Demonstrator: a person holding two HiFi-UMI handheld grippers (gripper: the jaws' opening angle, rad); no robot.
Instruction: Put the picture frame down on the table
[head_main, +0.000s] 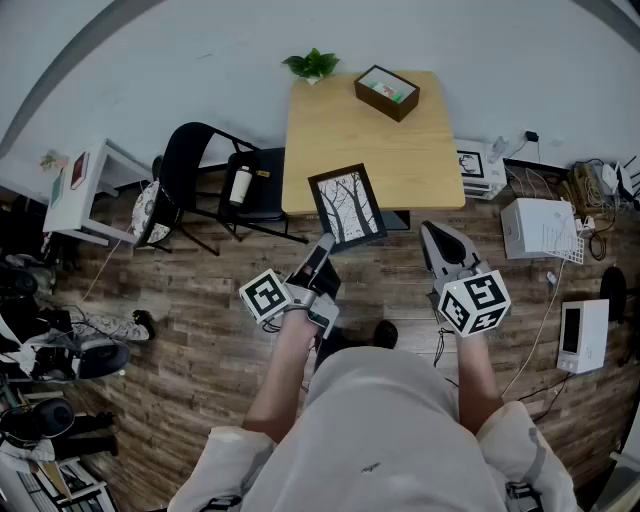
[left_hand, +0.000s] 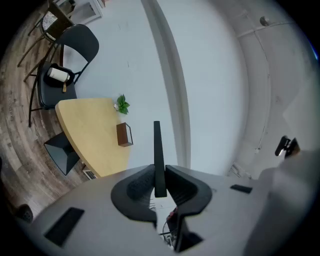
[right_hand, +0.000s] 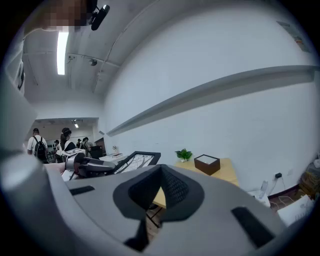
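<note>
The picture frame (head_main: 347, 205), black-edged with a drawing of bare trees, hangs tilted above the near edge of the light wooden table (head_main: 400, 150). My left gripper (head_main: 324, 246) is shut on its lower edge. In the left gripper view the frame (left_hand: 157, 145) shows edge-on, clamped between the jaws of the left gripper (left_hand: 159, 176). My right gripper (head_main: 432, 236) is to the right of the frame and apart from it. Its jaws are shut with nothing between them, as the right gripper view (right_hand: 160, 175) also shows. There the frame (right_hand: 137, 161) appears at the left.
A dark open box (head_main: 386, 92) and a small green plant (head_main: 313, 65) stand at the table's far side. A black chair (head_main: 215, 180) holding a white bottle stands left of the table. White boxes (head_main: 540, 228) and cables lie on the floor at the right. People stand far off (right_hand: 37, 142).
</note>
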